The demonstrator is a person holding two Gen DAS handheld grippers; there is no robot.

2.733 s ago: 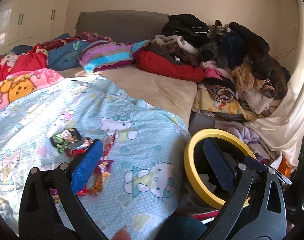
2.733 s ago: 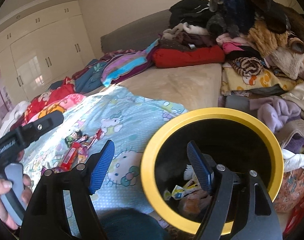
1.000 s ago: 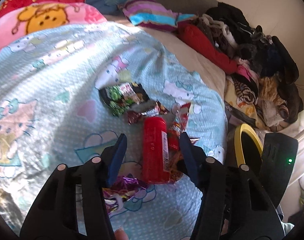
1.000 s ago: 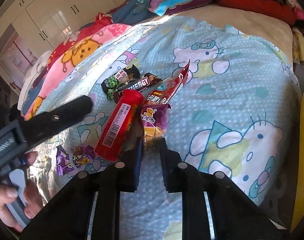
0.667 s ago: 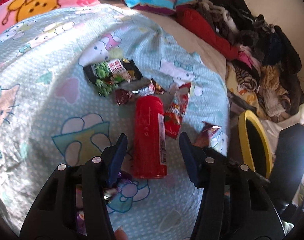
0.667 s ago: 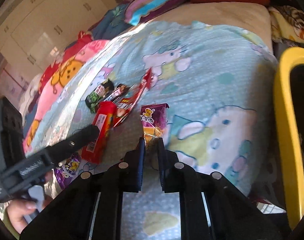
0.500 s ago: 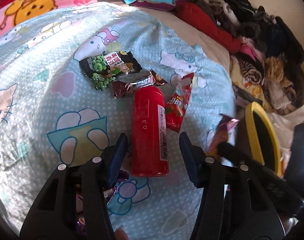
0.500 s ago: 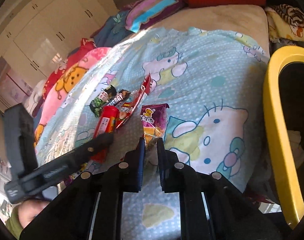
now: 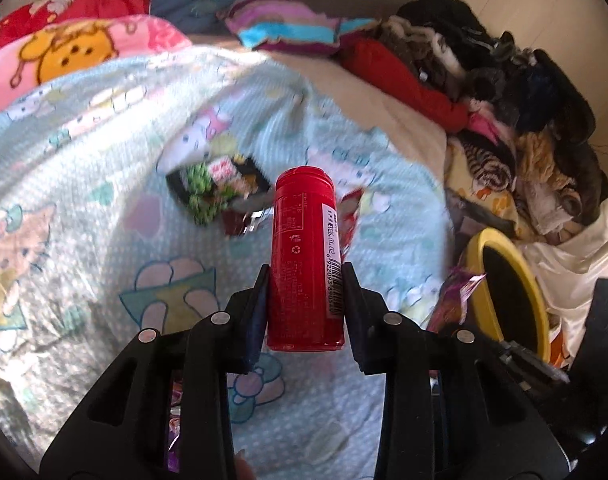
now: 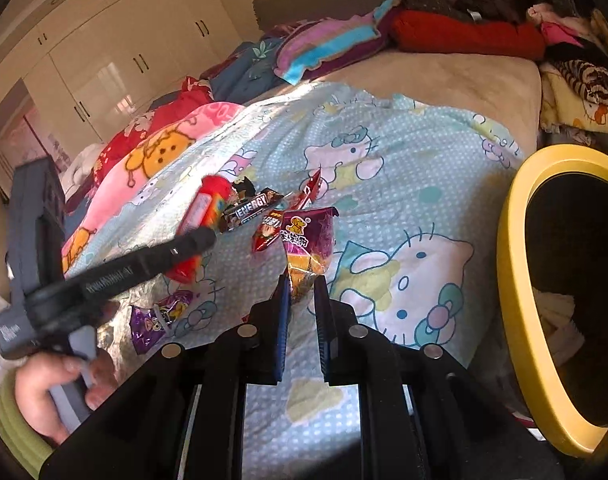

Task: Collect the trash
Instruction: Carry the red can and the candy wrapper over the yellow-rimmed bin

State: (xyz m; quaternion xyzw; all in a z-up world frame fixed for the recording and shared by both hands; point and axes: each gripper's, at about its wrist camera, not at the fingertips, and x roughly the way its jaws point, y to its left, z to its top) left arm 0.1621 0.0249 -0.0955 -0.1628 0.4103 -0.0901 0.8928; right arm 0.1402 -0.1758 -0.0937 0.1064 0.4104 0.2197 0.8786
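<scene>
Red tube (image 9: 305, 256) lies lengthwise between clamping pads, cap pointing forward.

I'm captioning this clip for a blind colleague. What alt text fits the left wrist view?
The left gripper, its jaws just closed, clamps a red bottle above a pale blue cartoon-cat blanket. Snack wrappers lie beyond it, and a yellow-rimmed bin stands at right beside piled clothes.
</scene>
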